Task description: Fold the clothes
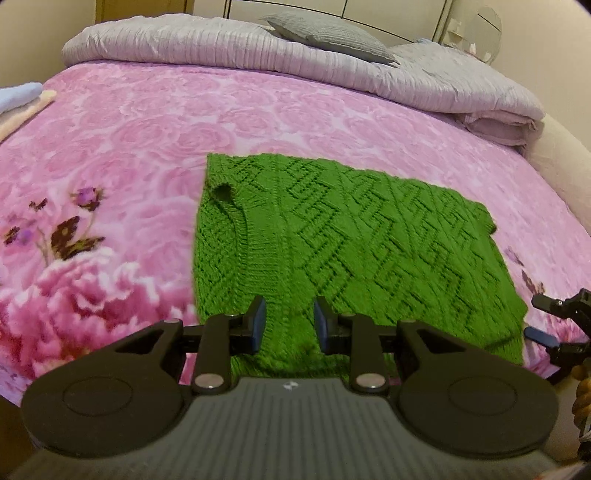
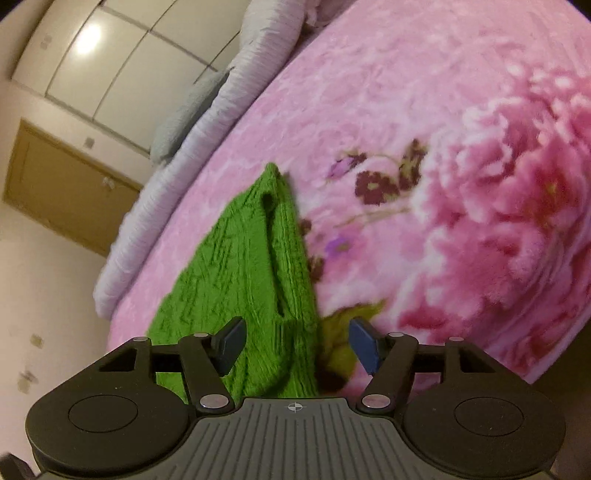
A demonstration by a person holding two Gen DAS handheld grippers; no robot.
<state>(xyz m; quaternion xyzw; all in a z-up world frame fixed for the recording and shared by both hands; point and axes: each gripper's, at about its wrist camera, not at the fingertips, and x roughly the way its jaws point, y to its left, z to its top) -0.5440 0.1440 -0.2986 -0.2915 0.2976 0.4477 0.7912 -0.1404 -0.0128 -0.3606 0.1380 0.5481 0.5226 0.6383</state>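
On pink floral bedspread [image 1: 147, 147], green knit sweater [image 1: 332, 236] lying flat. My left gripper [image 1: 289, 325] and right gripper [image 2: 295, 345] hovering released over near hem. Advising: pinch both corners evenly, lift together.

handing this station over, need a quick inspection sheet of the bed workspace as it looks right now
surface: pink floral blanket covers the bed, mostly bare.
job's things: green knit sweater lies flat on the blanket, already folded to a rough rectangle.
clutter: folded cloths stacked at the bed's far left edge.
grippers: left gripper open over the sweater's near edge, nothing pinched; right gripper open wide over the sweater's edge, pads clear of the knit.
cables: nothing seen.
surroundings: rolled lilac duvet and grey pillow at the head of the bed; white wardrobe doors and a wooden door behind.
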